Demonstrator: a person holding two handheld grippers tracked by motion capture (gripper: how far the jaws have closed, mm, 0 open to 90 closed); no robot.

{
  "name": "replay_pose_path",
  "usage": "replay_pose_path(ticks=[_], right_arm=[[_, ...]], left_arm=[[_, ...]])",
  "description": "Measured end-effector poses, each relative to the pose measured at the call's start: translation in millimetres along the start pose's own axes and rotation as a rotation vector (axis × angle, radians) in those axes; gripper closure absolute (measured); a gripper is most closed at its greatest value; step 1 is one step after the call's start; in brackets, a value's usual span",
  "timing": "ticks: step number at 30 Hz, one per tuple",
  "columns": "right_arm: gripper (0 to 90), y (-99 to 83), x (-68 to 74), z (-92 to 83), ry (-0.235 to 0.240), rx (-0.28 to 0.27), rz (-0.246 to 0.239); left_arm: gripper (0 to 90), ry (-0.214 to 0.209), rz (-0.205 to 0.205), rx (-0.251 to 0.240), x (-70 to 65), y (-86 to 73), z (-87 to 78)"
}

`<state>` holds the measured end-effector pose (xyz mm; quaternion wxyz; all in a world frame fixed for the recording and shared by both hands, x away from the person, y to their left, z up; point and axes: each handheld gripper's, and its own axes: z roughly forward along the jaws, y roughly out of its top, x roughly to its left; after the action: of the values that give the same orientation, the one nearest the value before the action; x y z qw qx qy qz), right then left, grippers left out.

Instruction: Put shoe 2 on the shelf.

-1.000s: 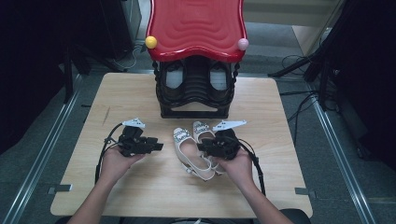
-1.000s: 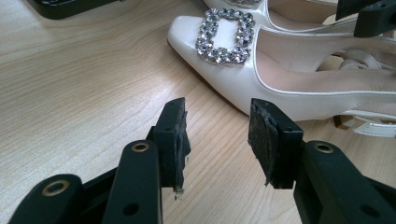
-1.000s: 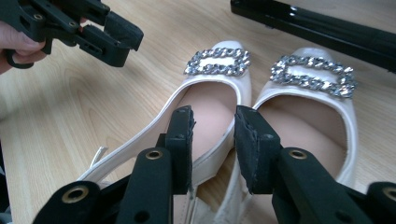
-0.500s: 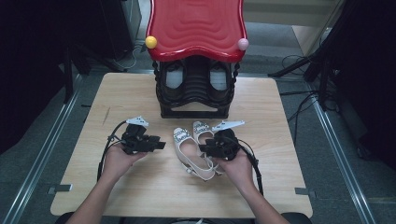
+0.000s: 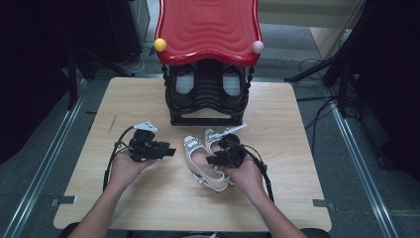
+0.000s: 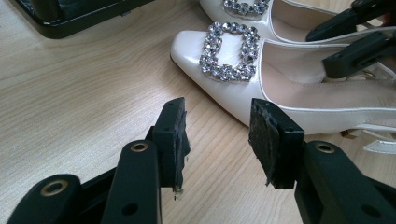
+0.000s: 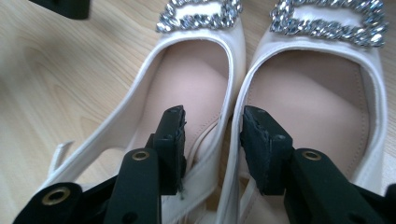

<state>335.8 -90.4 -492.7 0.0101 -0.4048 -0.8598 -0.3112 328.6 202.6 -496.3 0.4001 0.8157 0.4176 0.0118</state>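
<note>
A pair of white shoes (image 5: pixel 205 161) with rhinestone buckles lies side by side near the middle of the surface (image 5: pixel 148 208), toes pointing toward the far edge and the black rack (image 5: pixel 207 96) that stands there under a red wavy top (image 5: pixel 208 27). The right gripper (image 5: pixel 214 159) sits over the heel ends of the pair. In the right gripper view its jaws straddle the two inner side walls where the shoes touch, one jaw inside the left shoe (image 7: pixel 187 88) and the other inside the right shoe (image 7: pixel 317 107). The jaws have just been opening and stand about half apart; the pads do not seem to press on the walls.

The left gripper (image 5: pixel 168 151) is held just left of the pair, toward the surface's left edge, pointing at the shoes. Its jaws are open and hold nothing, with bare wood between them and the nearer shoe's buckle (image 6: pixel 229 51) just ahead. Dark shoes (image 5: pixel 184 82) sit in the rack's shelves.
</note>
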Motion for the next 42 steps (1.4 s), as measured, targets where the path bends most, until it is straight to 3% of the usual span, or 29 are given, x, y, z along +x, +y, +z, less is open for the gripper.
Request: replay_pose_path(ticks=[3, 5, 14, 21, 26, 33, 37, 42], right_arm=[[68.8, 3.8, -1.0, 3.6, -0.033, 0.038, -0.019], [70.7, 7.0, -2.6, 6.2, -0.04, 0.075, -0.004], [73.5, 22.1, -1.4, 15.8, -0.06, 0.182, -0.022], [80.0, 28.4, -3.9, 18.4, -0.052, 0.229, -0.031], [84.3, 29.9, -2.2, 16.8, -0.066, 0.23, -0.052], [85.9, 29.2, -7.7, 7.2, -0.041, 0.223, -0.082], [86.0, 31.5, -13.5, -2.0, -0.002, 0.216, -0.1], [86.1, 38.7, -11.0, -18.4, 0.016, 0.213, -0.171]], left_arm=[[56.3, -0.001, 0.001, -0.001, 0.0, 0.0, 0.0], [55.8, 0.007, 0.003, 0.004, -0.2, -0.1, 0.7], [55.3, 0.012, -0.001, 0.0, 1.0, -0.2, -1.3], [55.4, 0.016, -0.011, -0.006, 3.8, -0.7, -3.7], [55.4, 0.016, -0.015, -0.016, 6.1, -1.2, -5.7], [55.4, 0.029, -0.028, -0.03, 8.8, -2.2, -9.2], [54.8, 0.04, -0.039, -0.04, 12.0, -3.8, -11.8], [54.5, 0.055, -0.054, -0.05, 18.4, -6.5, -17.6]])
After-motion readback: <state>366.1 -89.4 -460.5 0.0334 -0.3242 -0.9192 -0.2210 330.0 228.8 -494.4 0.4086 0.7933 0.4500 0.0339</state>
